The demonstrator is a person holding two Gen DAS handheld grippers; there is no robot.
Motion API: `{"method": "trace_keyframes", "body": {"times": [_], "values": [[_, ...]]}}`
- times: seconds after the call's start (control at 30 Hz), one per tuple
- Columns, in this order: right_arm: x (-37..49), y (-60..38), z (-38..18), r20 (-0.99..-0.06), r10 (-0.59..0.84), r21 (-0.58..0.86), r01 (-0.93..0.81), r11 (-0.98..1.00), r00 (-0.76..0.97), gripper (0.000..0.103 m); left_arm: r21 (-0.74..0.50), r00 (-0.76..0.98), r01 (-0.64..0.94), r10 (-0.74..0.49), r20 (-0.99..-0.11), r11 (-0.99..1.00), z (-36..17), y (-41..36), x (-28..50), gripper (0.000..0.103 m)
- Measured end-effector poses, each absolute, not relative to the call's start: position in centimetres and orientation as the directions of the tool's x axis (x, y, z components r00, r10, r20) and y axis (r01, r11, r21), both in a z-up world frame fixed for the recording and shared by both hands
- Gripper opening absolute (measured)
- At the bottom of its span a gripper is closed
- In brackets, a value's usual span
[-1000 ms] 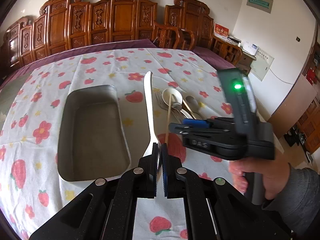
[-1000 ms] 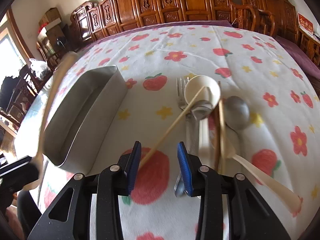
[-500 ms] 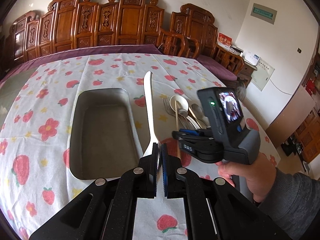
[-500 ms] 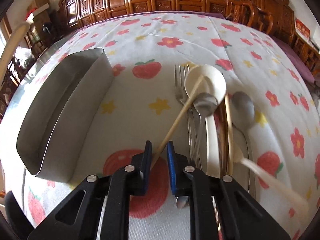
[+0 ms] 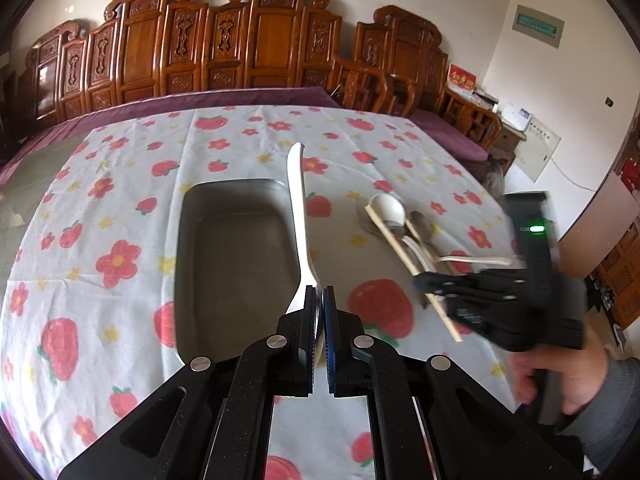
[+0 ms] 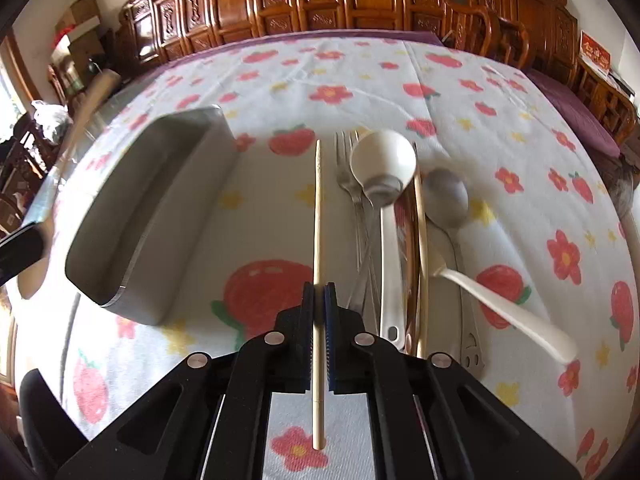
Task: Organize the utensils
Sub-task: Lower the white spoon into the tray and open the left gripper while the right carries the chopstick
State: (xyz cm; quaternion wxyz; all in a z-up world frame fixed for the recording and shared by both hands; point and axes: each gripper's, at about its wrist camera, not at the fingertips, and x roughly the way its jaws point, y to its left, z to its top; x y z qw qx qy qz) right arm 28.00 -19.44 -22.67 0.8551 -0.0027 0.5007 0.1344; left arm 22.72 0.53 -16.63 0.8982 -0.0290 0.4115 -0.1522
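My left gripper (image 5: 319,292) is shut on a white plastic spoon (image 5: 298,216), handle pointing away, held above the right rim of the metal tray (image 5: 236,256). My right gripper (image 6: 319,292) is shut on a wooden chopstick (image 6: 318,216) and holds it lifted off the cloth, pointing away. It also shows in the left wrist view (image 5: 436,292), with the chopstick (image 5: 400,248) slanting through it. On the table right of the tray lies a pile of utensils: a white ladle (image 6: 386,168), a fork (image 6: 348,176), a metal spoon (image 6: 446,198), a second chopstick (image 6: 420,248) and a white spoon (image 6: 500,304).
The table carries a white cloth with strawberry and flower print (image 6: 520,152). The metal tray (image 6: 152,200) stands left of the utensil pile. Carved wooden chairs (image 5: 256,40) line the far edge. A person's hand (image 5: 568,380) holds the right gripper at the lower right.
My right gripper closed on the chopstick and lifted it off the pile, swinging it straight. My left gripper kept its hold on the white spoon and rose back a little.
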Motion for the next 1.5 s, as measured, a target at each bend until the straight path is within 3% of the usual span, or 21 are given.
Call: {"method": "trace_keyframes", "body": {"times": [0.7,1.17,1.5], "values": [[27.7,-16.0,-17.6,-0.781,0.365,0.203,-0.346,0.916,0.507,0.006,-0.11,0.453,0.177,-0.18,-0.873,0.978,-22.7,2.5,29.9,0.003],[28.4,-12.3,-16.7,-0.764,0.426,0.247,-0.39,0.887,0.485,0.006,-0.11,0.544,0.131,-0.164,-0.823,0.985,-18.9,6.2,27.8,0.012],[30.6,-7.2,-17.5,-0.766,0.465,0.298,-0.396,0.869,0.444,0.006,-0.074,0.618,0.105,-0.123,-0.776,0.992,-15.6,9.3,25.5,0.013]]}}
